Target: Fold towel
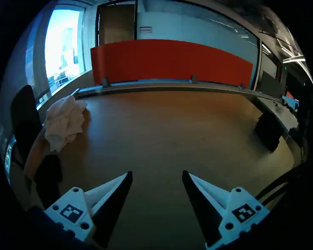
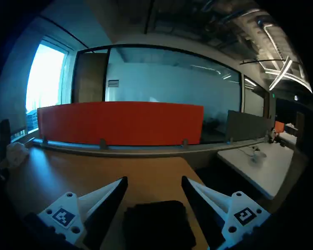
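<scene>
Cream cloth on brown wood: the towel lies as a crumpled heap at the far left edge of the desk, next to a dark chair. We see the left gripper low over the desk, its jaws apart and holding nothing. The heap lies ahead of them and well off to the left, with open wood between. In the right gripper view the same towel appears smaller, at the far left margin, so we judge the left gripper to be the nearer of the two. The right gripper likewise has its jaws apart and empty. A dark flat bundle rests on the desk just below and between them, and we cannot tell whether they touch it. An orange partition closes the far side of the desk. Bunched as it is, the towel shows no clear long axis and no free corner or hem. We judge that folding has not begun: the coming move calls for a swing of the left gripper leftward and forward to reach the heap, which must then be spread flat.
</scene>
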### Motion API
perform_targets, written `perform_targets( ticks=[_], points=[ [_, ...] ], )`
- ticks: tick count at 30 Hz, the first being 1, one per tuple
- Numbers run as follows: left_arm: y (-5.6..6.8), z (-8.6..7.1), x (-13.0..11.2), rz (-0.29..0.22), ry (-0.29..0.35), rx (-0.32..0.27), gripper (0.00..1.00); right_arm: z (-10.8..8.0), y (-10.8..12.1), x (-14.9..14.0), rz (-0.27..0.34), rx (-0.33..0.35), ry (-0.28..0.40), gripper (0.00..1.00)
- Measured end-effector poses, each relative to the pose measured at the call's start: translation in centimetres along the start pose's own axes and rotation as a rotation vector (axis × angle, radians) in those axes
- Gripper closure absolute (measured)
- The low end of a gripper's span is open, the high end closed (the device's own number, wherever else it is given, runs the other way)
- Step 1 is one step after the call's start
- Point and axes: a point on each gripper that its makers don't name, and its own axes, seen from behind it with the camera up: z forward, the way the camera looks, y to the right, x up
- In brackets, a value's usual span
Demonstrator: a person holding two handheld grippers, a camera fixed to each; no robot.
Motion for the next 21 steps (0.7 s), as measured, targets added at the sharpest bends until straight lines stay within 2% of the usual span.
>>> perform_targets(
  ticks=[8,17,21],
  points=[
    [-0.2,0.3,2.6,0.003,0.071,-0.002,0.12,-0.2,-1.5,1.6,-0.010,0.023,0.025,0.00],
    [-1.4,1.1,7.8,0.017,0.216,0.019,0.12,-0.3,-3.3,3.2,-0.006,0.044,0.049,0.00],
    [-2.1,1.8,9.9,0.016,0.258,0.027,0.12,-0.3,-4.2,4.0,-0.009,0.052,0.060,0.00]
  ],
)
